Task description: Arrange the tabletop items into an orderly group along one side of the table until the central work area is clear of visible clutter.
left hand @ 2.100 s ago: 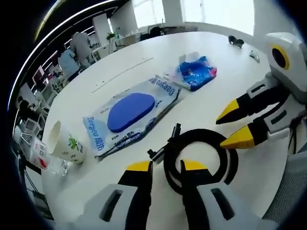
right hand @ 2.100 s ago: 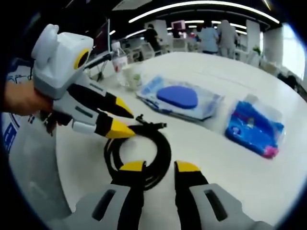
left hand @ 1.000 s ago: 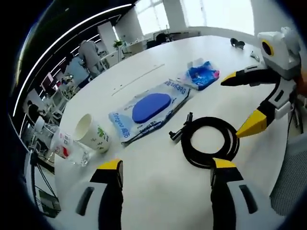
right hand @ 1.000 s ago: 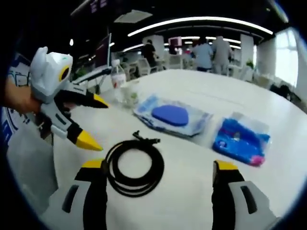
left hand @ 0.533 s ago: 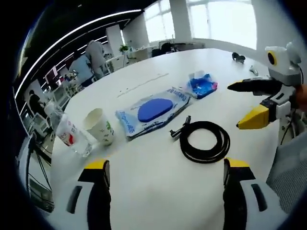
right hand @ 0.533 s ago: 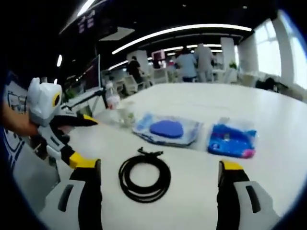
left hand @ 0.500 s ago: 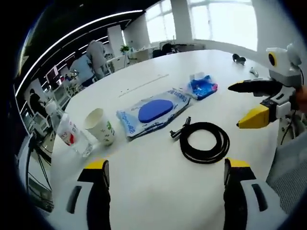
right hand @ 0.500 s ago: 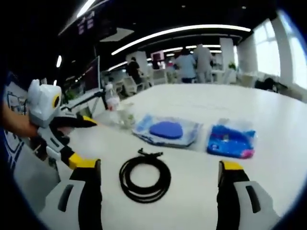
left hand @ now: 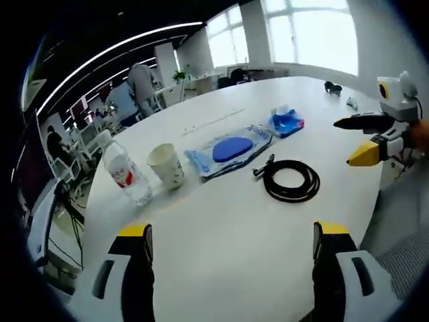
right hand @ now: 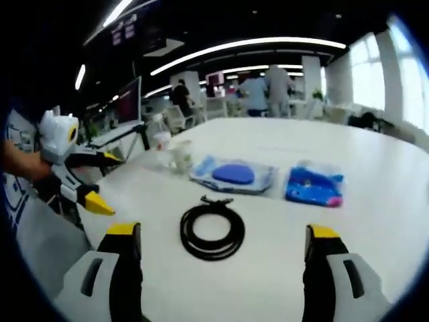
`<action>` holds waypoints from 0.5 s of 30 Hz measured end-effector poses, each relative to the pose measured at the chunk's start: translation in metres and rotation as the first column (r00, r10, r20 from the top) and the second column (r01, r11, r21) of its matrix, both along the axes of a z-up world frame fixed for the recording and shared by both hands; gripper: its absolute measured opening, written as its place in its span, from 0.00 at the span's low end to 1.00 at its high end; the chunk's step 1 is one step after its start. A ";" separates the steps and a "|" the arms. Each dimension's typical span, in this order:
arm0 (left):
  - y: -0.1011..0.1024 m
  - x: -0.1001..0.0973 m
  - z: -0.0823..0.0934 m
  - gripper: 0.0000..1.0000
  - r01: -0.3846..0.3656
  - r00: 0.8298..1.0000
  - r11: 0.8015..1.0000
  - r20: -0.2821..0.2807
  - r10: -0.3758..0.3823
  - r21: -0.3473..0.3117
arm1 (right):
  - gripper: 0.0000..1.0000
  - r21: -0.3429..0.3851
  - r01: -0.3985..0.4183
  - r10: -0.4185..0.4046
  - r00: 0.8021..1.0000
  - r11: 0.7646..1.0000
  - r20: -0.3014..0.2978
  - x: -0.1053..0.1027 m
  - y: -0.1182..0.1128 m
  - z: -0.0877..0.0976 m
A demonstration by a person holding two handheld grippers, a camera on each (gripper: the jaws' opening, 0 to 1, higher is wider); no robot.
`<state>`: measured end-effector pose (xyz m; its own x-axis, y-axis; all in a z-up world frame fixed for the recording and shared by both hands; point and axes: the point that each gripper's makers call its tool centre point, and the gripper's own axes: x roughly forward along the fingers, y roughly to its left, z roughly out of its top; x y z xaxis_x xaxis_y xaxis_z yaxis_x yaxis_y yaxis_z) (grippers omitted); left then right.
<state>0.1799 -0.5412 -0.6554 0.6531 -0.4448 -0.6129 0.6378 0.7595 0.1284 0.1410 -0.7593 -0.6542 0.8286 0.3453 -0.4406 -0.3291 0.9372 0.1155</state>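
Both the left gripper (left hand: 230, 243) and the right gripper (right hand: 219, 245) hang spread wide and empty above the tabletop (left hand: 221, 221), so approach the coiled black cable (left hand: 291, 180), lying mid-tabletop beside the wipes pack (left hand: 229, 150), low with 1 finger inside its loop.

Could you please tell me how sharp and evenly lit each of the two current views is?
Left gripper view: fairly crisp; the windows are blown out white, and the table bows with fisheye curve. Right gripper view: softer overall; the cable and blue packet look slightly blurred, under a dark ceiling with bright light strips.
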 end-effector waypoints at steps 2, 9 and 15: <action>0.008 -0.003 0.003 0.99 -0.011 1.000 1.000 0.016 0.012 -0.017 | 1.00 -0.006 0.000 0.000 1.000 1.000 0.012 -0.004 0.004 0.005; 0.020 -0.005 0.018 0.99 -0.031 0.995 0.994 0.093 0.041 -0.108 | 1.00 0.008 0.047 -0.047 0.991 0.999 0.126 -0.003 -0.001 0.032; 0.019 -0.015 0.016 0.99 -0.023 0.994 0.991 0.107 0.037 -0.128 | 1.00 -0.009 0.071 -0.069 0.991 0.997 0.114 -0.010 -0.012 0.029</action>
